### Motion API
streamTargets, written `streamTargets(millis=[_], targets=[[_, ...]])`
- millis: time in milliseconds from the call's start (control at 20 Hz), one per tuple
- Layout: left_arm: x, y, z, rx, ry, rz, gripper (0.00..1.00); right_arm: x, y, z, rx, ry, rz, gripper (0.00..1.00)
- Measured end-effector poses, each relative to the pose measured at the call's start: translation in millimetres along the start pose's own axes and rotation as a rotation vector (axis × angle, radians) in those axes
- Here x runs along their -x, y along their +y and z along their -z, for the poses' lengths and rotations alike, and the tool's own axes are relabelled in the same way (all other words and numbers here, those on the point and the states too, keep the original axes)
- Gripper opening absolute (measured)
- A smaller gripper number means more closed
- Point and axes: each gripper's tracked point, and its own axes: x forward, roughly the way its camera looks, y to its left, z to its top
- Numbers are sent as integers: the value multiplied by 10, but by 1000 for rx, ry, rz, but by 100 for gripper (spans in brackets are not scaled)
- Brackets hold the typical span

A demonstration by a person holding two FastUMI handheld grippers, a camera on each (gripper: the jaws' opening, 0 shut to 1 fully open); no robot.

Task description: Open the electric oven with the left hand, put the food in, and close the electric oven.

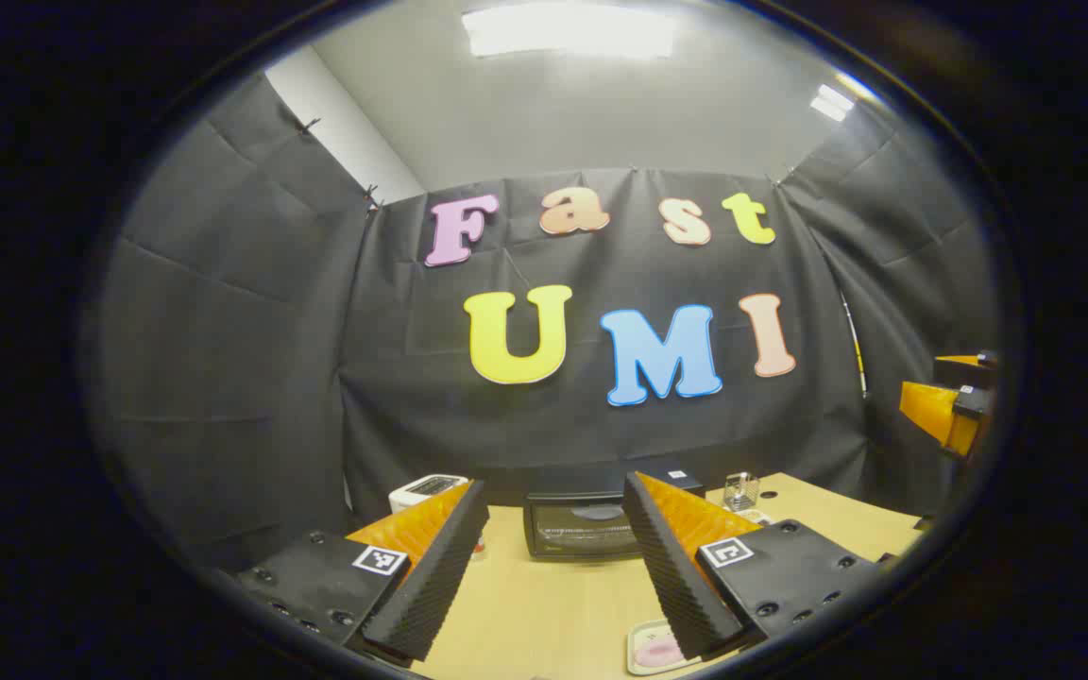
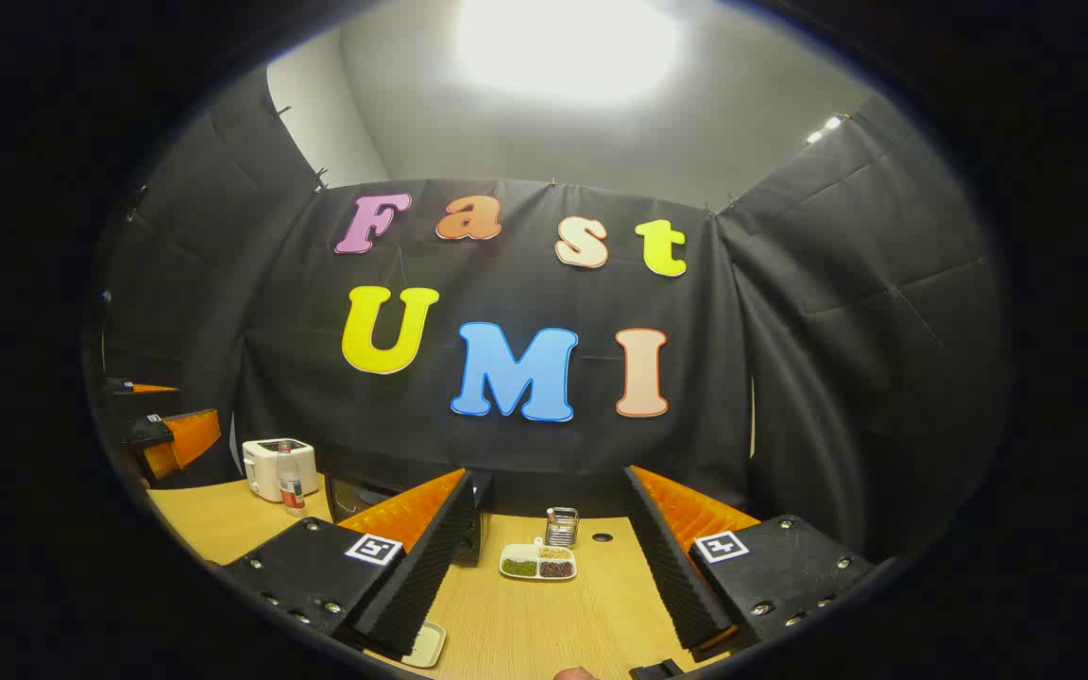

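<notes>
The black electric oven (image 1: 582,527) stands on the wooden table with its glass door shut, straight ahead between my left gripper's fingers. My left gripper (image 1: 555,491) is open, holds nothing and is well short of the oven. A small tray with a pink piece of food (image 1: 657,650) lies close by, beside the right finger. In the right gripper view the oven (image 2: 352,498) is partly hidden behind the left finger. My right gripper (image 2: 549,477) is open with nothing in it, and a corner of the tray (image 2: 426,645) peeks out under its left finger.
A white toaster (image 1: 426,488) sits left of the oven, with a small bottle (image 2: 291,486) in front of it. A divided dish of beans and grains (image 2: 538,562) and a wire holder (image 2: 561,525) stand right of the oven. The other gripper shows at each view's edge (image 1: 955,406) (image 2: 166,439).
</notes>
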Motion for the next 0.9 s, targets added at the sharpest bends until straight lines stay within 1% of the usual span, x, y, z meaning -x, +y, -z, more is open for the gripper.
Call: streamTargets(millis=[50, 100, 150, 350, 450, 700, 800, 850, 900], targets=[[6, -28, -11, -2, -2, 3, 100, 9, -28, 10, -1, 0, 3, 96], [9, -50, -18, -3, -5, 5, 97, 7, -50, 15, -1, 1, 6, 96], [12, -73, -32, -4, -7, 6, 100, 12, -73, 24, -1, 2, 8, 96], [54, -152, -50, -3, -14, 6, 100, 22, -145, 41, -3, 5, 3, 96], [59, -184, -49, 0, -12, 1, 90, 19, -180, 43, -1, 2, -1, 97], [83, -360, -86, 2, -21, -11, 97, 5, -302, 89, -1, -3, -22, 97], [74, -409, -54, 4, -16, -28, 100, 3, -331, 117, -19, 2, -40, 96], [69, -418, -43, 5, -16, -41, 97, 3, -318, 132, -26, -3, -55, 96], [33, -428, -32, 8, -13, -54, 97, -6, -317, 124, -23, -17, -67, 97]])
